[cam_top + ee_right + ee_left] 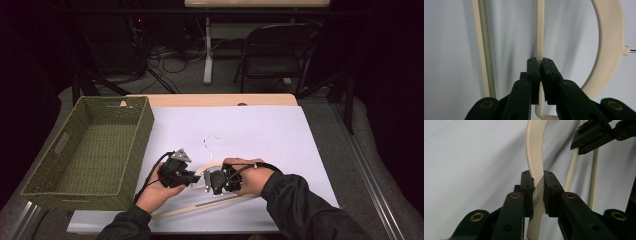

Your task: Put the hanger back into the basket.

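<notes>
Tongs point(538, 192) clamping unmarked cream hanger point(536, 155)

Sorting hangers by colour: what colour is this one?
Cream hanger, finely textured; clearest in the right gripper view.

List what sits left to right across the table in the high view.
Green woven basket → left gripper, shut on the cream hanger → right gripper, also shut on it → bare white table cover.
</notes>
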Demonstrator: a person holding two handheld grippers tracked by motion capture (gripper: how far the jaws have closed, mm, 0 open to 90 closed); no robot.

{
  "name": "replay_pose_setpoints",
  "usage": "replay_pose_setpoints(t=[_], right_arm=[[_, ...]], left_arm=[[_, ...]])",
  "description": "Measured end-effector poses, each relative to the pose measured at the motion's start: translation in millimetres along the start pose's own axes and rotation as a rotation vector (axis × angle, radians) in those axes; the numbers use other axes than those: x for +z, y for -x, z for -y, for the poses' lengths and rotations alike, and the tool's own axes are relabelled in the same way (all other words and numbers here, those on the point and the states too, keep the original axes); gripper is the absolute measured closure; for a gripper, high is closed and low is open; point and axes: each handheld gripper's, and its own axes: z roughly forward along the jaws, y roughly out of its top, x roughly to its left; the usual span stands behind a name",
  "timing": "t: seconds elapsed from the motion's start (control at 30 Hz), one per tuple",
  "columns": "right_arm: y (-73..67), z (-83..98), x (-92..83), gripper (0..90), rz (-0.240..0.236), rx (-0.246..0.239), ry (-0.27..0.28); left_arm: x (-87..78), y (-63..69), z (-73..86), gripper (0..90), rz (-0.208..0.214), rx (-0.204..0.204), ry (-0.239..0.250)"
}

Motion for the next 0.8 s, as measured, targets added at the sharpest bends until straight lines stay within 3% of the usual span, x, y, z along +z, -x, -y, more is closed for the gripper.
replay_pose_setpoints(t=[0.1, 0.2, 0.27, 0.37, 0.53, 0.67, 0.8], right_arm=[[-0.2, 1.6, 2.0, 83.8, 0.004, 0.025, 0.026], [3.9, 5.3, -0.5, 74.5, -0.023, 0.094, 0.064], [10.3, 12.8, -9.8, 71.8, -0.049, 0.181, 0.126], [19.9, 26.7, -21.8, 66.9, -0.050, 0.299, 0.176], [35.0, 49.3, -29.1, 63.0, -0.040, 0.458, 0.199], [38.5, 49.7, -21.8, 59.1, -0.041, 0.486, 0.179], [40.2, 43.6, -11.0, 58.8, -0.083, 0.502, 0.186]], left_arm=[[0.9, 0.2, 1.6, 80.1, 0.007, 0.001, 0.000], [1.2, 0.6, 2.5, 80.2, -0.001, 0.018, -0.007], [0.8, 1.3, 3.5, 80.3, 0.003, 0.020, -0.006], [0.2, 2.2, 4.6, 80.4, 0.002, 0.022, -0.001], [-0.1, 3.8, 5.7, 80.5, 0.003, 0.023, 0.003], [-0.7, 4.7, 6.2, 80.6, 0.003, 0.029, 0.005], [-1.3, 5.1, 6.4, 80.6, 0.006, 0.033, 0.006]])
